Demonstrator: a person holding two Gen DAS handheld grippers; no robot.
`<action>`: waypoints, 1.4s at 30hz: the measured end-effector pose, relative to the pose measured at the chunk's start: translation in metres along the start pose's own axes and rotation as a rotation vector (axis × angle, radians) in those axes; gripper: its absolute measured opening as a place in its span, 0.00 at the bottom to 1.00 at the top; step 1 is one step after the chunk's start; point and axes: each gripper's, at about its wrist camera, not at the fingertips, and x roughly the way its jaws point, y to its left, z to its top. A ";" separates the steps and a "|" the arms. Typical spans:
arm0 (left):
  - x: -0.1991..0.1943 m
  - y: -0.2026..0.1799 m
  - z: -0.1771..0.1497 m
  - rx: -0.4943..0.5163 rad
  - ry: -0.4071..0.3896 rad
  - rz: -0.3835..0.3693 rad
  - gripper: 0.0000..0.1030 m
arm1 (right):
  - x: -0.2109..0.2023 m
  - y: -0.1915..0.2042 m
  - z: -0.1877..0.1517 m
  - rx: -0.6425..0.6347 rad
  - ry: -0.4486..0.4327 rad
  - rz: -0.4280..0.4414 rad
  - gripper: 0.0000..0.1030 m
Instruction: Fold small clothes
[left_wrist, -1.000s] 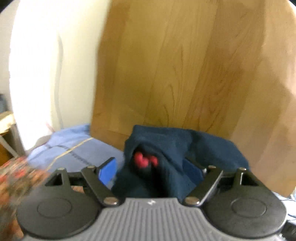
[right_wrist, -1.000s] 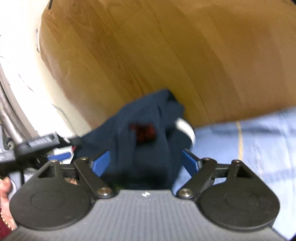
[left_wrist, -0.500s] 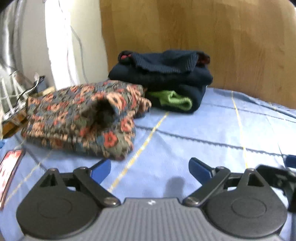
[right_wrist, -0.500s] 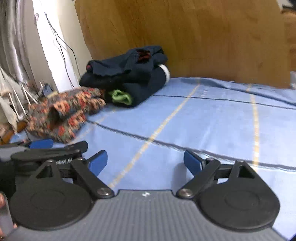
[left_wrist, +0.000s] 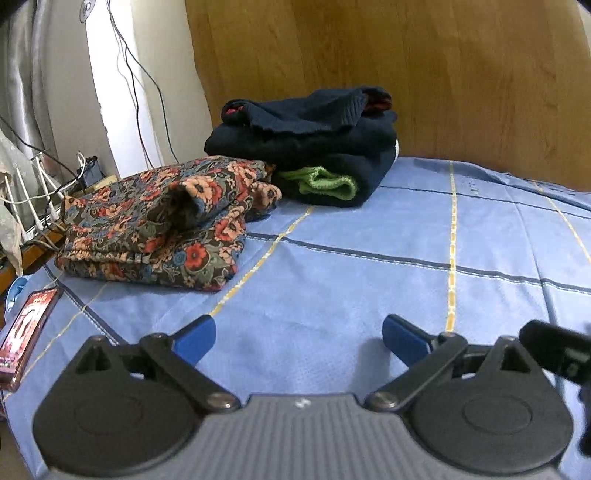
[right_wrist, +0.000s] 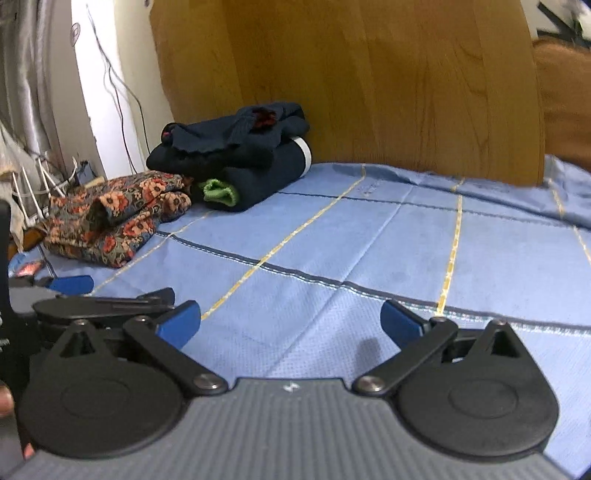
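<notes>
Hovering low over the blue checked bedsheet (left_wrist: 332, 280), I have both tools empty; the left gripper (left_wrist: 299, 334) stands spread wide with nothing between its blue pads, and the right gripper (right_wrist: 290, 321) is likewise released, its pads apart over bare sheet. At the far left, against the wooden headboard (left_wrist: 406, 74), sits the navy stack (left_wrist: 306, 147), a knitted navy piece draped on top and a green cuff (left_wrist: 325, 184) poking out underneath; just beside it, nearer and further left, lies the floral garment (left_wrist: 159, 225), bunched and only loosely doubled over, touching the stack's base. A phone (left_wrist: 26, 332) rests at the near left edge. I judge one item is put away and the step in hand is choosing the next piece; the floral one looks the likely candidate, so the next move calls for reaching left and far, pinching two of its edges, and dragging it onto the open sheet to flatten it.
</notes>
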 end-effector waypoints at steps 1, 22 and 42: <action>0.001 0.000 0.000 -0.003 0.007 -0.001 0.97 | 0.000 -0.002 0.000 0.016 0.001 0.008 1.00; -0.008 0.003 -0.002 -0.028 -0.067 -0.015 1.00 | -0.008 -0.013 -0.001 0.101 -0.008 0.091 1.00; -0.011 0.003 -0.003 -0.036 -0.086 -0.021 1.00 | -0.010 -0.012 -0.001 0.088 -0.026 0.099 1.00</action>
